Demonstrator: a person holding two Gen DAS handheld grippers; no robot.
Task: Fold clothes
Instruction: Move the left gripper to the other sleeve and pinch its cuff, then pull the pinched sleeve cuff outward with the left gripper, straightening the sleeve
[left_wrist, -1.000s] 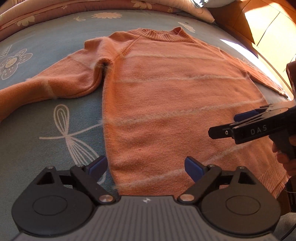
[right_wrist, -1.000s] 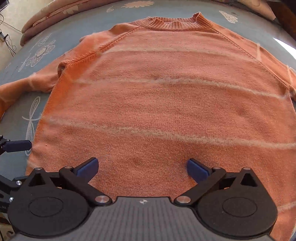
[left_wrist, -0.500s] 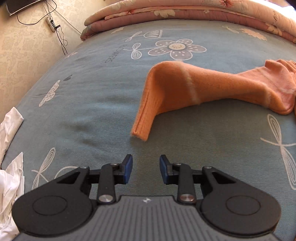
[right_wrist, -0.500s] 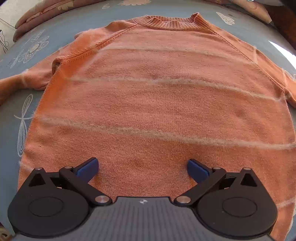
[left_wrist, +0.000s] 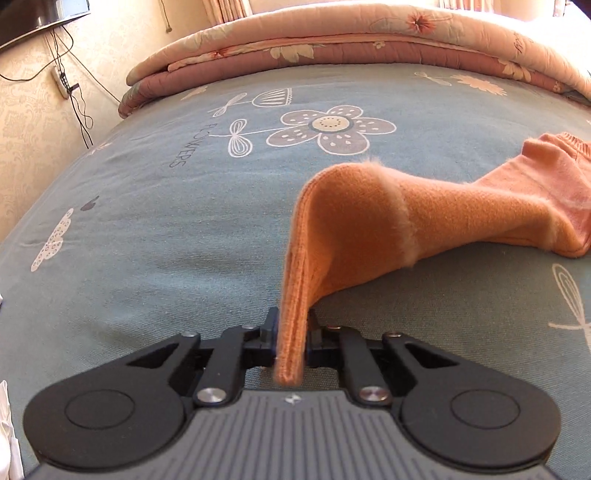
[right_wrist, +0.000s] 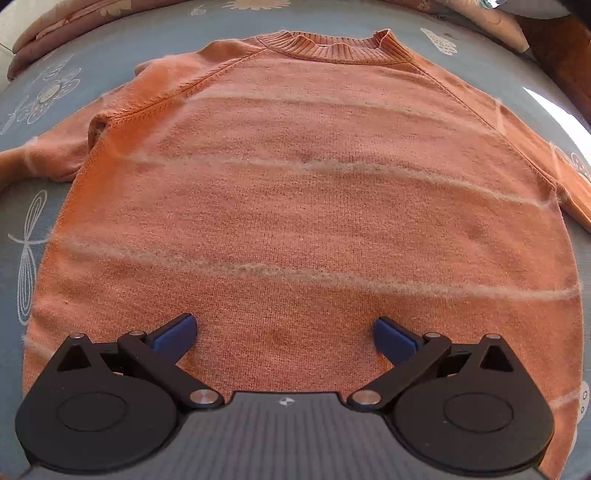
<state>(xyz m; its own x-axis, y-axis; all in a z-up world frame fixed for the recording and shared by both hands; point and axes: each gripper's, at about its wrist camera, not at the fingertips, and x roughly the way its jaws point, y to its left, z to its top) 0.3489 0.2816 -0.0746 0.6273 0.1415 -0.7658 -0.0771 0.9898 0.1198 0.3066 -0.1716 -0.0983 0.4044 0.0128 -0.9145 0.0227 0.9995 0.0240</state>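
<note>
Right wrist camera looks down on a blue bedsheet (right_wrist: 14, 206) printed with white flowers and dragonflies, and on it an orange knitted sweater (right_wrist: 303, 206) lies flat, front up, with thin pale fuzzy stripes across the body. Its ribbed collar (right_wrist: 332, 48) is at the far end and its hem is at the near end, beside the camera. One sleeve runs off to the left and the other to the right. At the far edge of the bed lies a folded pink floral quilt (left_wrist: 332, 40). On the left, a pale patterned wall carries dangling black cables (left_wrist: 74, 96). The right gripper (right_wrist: 285, 336) hovers over the lower part of the sweater body, its blue-padded fingers (right_wrist: 173, 334) spread wide apart and holding nothing. Left wrist camera shows the left sleeve (left_wrist: 388, 229) stretching from the right side of the bed toward the near middle, lifted off the sheet at its end. The left gripper (left_wrist: 291, 332) is clamped on the sleeve's ribbed cuff (left_wrist: 293, 332), which stands on edge between the two fingers.
</note>
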